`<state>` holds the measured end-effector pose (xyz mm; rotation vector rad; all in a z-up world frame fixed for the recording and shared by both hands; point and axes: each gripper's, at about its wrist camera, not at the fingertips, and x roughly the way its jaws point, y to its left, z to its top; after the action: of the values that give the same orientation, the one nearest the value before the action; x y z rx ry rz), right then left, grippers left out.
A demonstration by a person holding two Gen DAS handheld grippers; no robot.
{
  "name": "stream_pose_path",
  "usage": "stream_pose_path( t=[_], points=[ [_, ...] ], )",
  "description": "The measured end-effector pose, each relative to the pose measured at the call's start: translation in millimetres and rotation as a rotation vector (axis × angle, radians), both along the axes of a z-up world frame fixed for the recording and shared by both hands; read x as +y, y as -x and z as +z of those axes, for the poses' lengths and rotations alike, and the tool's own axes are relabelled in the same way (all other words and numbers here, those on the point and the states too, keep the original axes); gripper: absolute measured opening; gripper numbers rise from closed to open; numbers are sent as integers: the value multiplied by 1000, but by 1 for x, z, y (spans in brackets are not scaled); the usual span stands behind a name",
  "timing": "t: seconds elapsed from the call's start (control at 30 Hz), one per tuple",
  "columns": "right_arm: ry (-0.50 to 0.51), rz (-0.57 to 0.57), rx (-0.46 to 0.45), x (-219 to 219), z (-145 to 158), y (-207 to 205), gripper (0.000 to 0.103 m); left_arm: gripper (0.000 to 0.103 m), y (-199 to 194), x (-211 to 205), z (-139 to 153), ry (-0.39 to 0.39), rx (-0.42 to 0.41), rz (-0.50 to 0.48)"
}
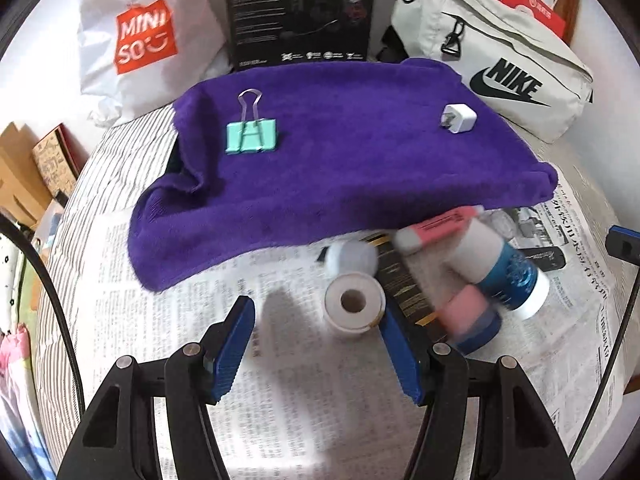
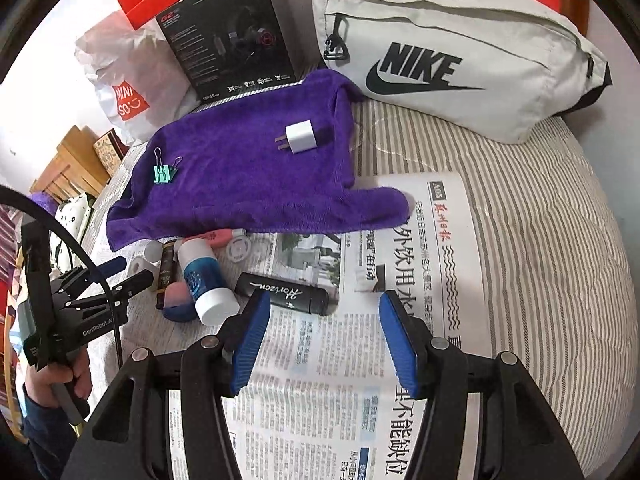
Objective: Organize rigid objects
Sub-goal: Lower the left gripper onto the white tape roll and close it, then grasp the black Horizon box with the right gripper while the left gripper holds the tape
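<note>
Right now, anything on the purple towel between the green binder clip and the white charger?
Nothing. Between the binder clip and the charger there is only bare purple towel; both wrist views show it.

Each tool is a black plastic frame with triangular cut-outs and round silver rivets at its pivots, ending in two blue ribbed pads, on the left tool [image 1: 316, 320] and the right tool [image 2: 324, 312] alike. The left one carries white "GenRobot.AI" lettering and a thin black cable. The hand [image 2: 60, 380] gripping it emerges from a dark blue sleeve [image 2: 40, 420].
</note>
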<state>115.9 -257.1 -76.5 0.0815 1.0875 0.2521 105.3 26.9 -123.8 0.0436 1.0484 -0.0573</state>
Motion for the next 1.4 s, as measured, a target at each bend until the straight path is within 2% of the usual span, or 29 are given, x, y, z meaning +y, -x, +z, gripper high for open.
stream_pose_path(
  t=[0.37,0.5,0.63,1.1,1.3,1.4],
  points=[
    [0,27,19,7,-8,1,57,61,2,1,-2,27,-20,-17],
    [12,45,23,11,-11,2,57,50,1,2,-3,58,-17,-26],
    [19,53,38,16,-16,3,57,28,-1,2,-6,71,-10,-39],
    [70,126,40,36,-31,-4,57,28,-1,13,-7,95,-17,-50],
    [138,207,47,47,-49,-22,57,28,-1,11,-8,81,-14,-62],
    [123,252,53,51,-53,-28,57,28,-2,12,-8,86,-13,-63]
  ],
)
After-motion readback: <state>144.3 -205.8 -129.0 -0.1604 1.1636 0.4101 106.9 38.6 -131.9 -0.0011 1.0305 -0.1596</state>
